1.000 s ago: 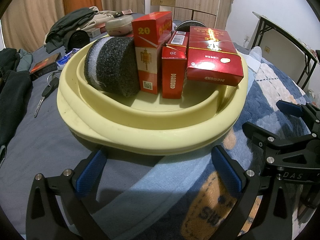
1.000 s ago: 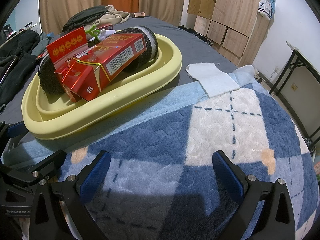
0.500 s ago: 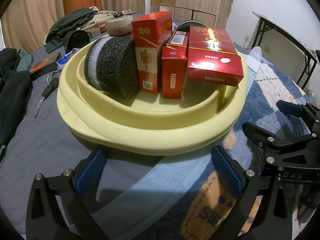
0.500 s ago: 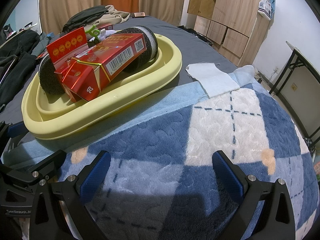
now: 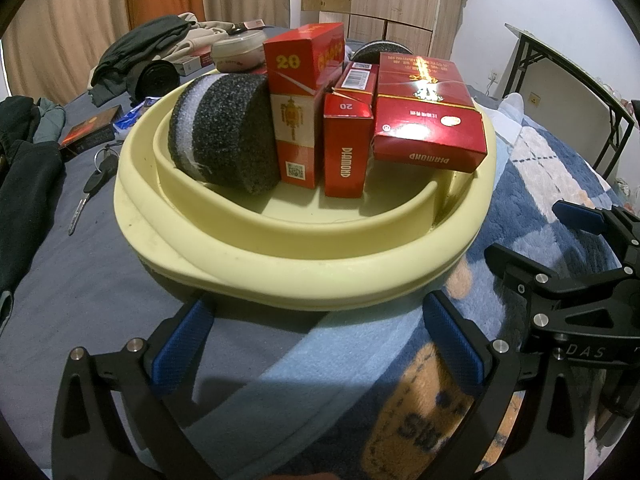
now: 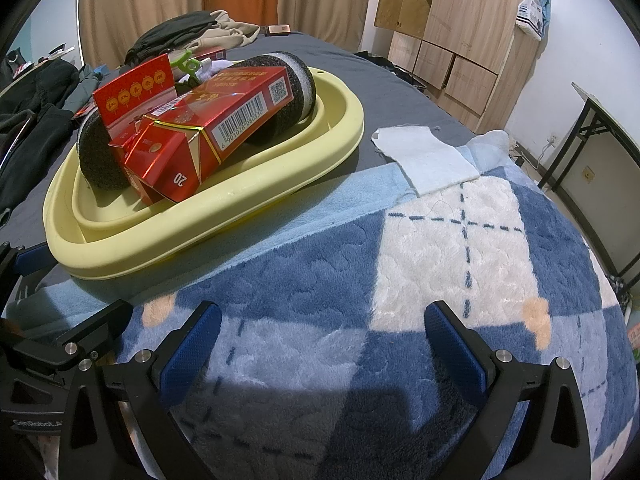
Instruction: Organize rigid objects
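Yellow basin (image 5: 304,268) sits on bed, partly on blue blanket (image 6: 440,264). Inside: foam roll (image 5: 224,136), tall red box (image 5: 300,108), small red box (image 5: 346,148), flat red carton (image 5: 430,120).

Left gripper (image 5: 316,344): jaws apart, empty, just before basin rim. Right gripper (image 6: 320,344): jaws apart, empty, over blanket.

Risk: flat red carton rests tilted on neighbours; nudge to basin likely topples it.

Orientation: tall red box upright, long axis vertical; foam roll on its side, axis horizontal.
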